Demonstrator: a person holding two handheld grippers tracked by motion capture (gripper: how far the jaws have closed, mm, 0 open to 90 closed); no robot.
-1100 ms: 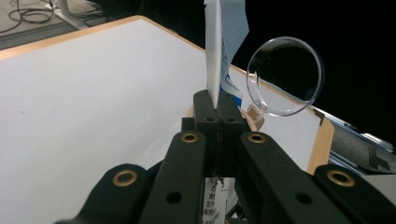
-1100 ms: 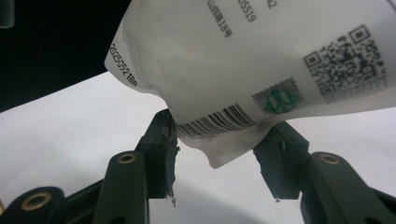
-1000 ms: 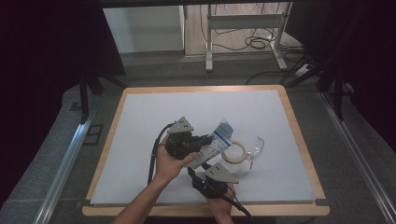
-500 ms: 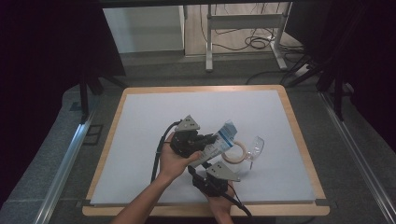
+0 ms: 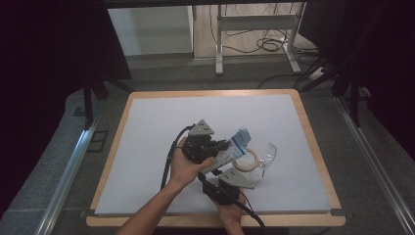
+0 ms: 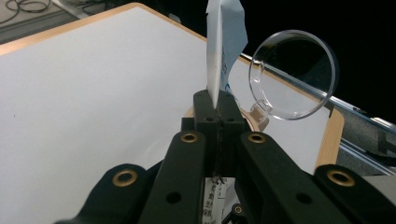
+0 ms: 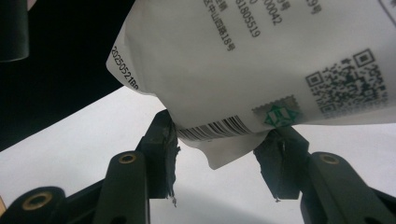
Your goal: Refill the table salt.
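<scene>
The white printed pouch (image 5: 238,142) is up off the surface (image 5: 161,122), a little toward 5 o'clock from its middle, and tilted with its top toward 1 o'clock in the high view. My left gripper (image 5: 222,147) has it: in the left gripper view the jaws are fully closed on the pouch's thin edge (image 6: 223,42), which stands up out of the gripper (image 6: 218,105) like a blade.

From 6 o'clock, my right gripper (image 5: 222,169) comes up under the pouch. Its own view has the barcode corner of the pouch (image 7: 261,60) hanging between jaws that stand about half open. The tips meet the pouch's lower edge, but I don't see the pads squeezing it, so I read this gripper (image 7: 219,135) as bracketing, not holding.

Compared with a second ago, the left hand and pouch have drifted slightly toward 3 o'clock, while the right gripper has kept its place and its opening. I judge this a hand-over or a two-handed tear being lined up: the corner is now in the gap, and what is left is to close the right jaws on it.

Just beyond the pouch at 4 o'clock, a wooden ring (image 5: 255,161) lies on the surface. A clear round lens with a small handle (image 5: 269,154) sits just beside it at 3 o'clock, and the left gripper view has it (image 6: 292,74) beyond the ring. Neither is touched.
</scene>
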